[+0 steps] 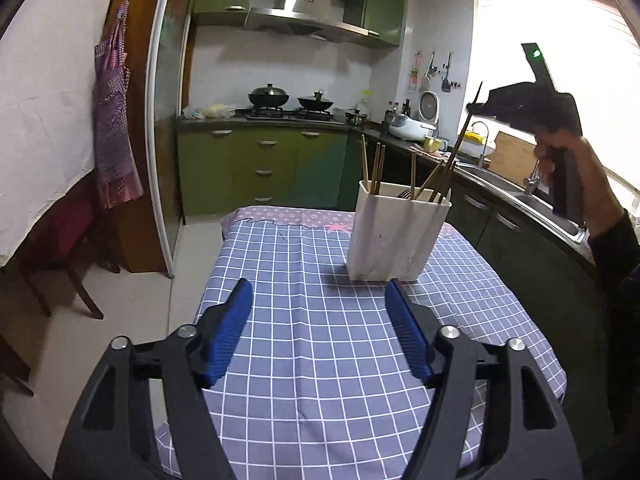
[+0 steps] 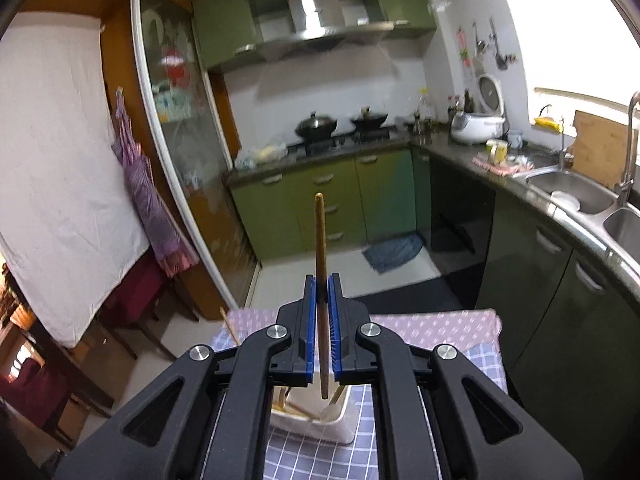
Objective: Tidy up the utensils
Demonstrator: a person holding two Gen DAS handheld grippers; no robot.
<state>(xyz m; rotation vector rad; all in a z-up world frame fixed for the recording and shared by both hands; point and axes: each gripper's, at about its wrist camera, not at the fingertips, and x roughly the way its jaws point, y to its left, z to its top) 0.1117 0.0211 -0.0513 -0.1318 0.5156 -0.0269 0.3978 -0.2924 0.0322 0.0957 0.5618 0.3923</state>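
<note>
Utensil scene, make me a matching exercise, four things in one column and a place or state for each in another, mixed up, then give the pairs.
Column one:
1. left gripper
2. right gripper
3. holder
4. held chopstick

Column two:
A. stands on the checked cloth with chopsticks in it
B. open, nothing between its pads
C. pinched between blue pads, lower end over the holder
D. shut, raised above the holder

Pairs: 1-B, 2-D, 3-A, 4-C

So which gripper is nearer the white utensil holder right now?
Right. The right gripper is above the white utensil holder, gripping a chopstick; the left gripper waits open, farther back.
</note>
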